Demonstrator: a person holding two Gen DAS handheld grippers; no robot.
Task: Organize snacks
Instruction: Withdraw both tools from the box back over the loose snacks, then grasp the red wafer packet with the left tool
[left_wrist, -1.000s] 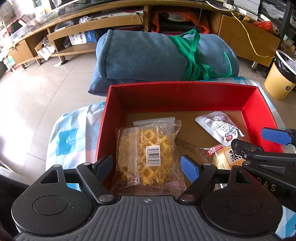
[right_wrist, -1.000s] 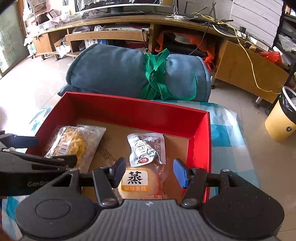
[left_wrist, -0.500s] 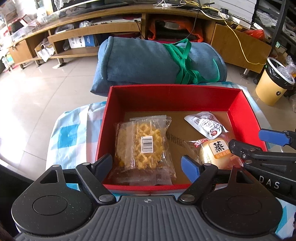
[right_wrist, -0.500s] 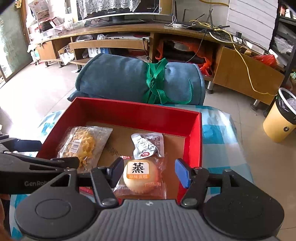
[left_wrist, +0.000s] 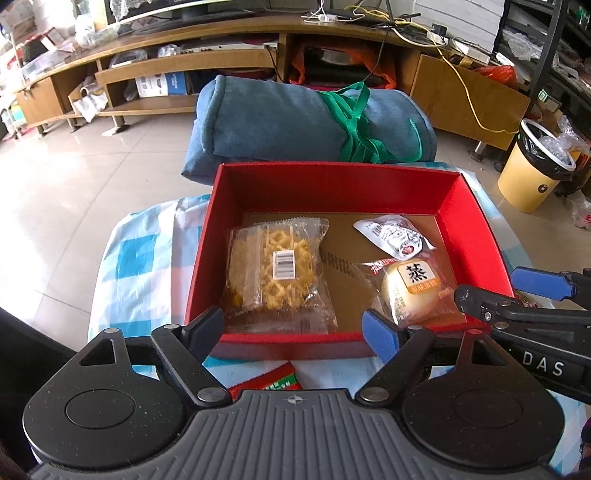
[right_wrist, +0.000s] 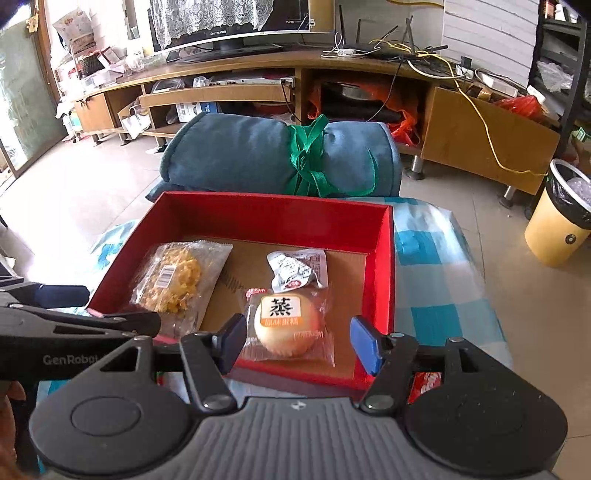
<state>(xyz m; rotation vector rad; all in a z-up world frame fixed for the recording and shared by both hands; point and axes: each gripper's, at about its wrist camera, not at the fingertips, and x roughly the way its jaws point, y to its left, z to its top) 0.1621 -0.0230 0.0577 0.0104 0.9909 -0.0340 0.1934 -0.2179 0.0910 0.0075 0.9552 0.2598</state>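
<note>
A red box (left_wrist: 332, 182) (right_wrist: 384, 266) holds three wrapped snacks: a waffle pack (left_wrist: 277, 269) (right_wrist: 177, 277) on the left, a white sachet (left_wrist: 391, 236) (right_wrist: 299, 267) at the back right, and a round bun pack (left_wrist: 413, 291) (right_wrist: 291, 325) at the front right. My left gripper (left_wrist: 293, 328) is open and empty just in front of the box's near wall. My right gripper (right_wrist: 299, 341) is open and empty over the near edge, by the bun. A red-green snack pack (left_wrist: 273, 382) lies on the cloth under the left gripper. Another red pack (right_wrist: 424, 384) lies under the right one.
The box sits on a blue-and-white checked cloth (left_wrist: 136, 258) (right_wrist: 436, 295). A rolled blue blanket (left_wrist: 295, 118) (right_wrist: 258, 158) tied with a green strap lies behind it. A yellow bin (left_wrist: 532, 173) (right_wrist: 557, 229) stands on the floor at right. A low wooden TV cabinet (right_wrist: 332, 81) runs along the back.
Both grippers have pulled back and up from inside the box to its near edge. The snacks stay where they lay. Both stay open.
</note>
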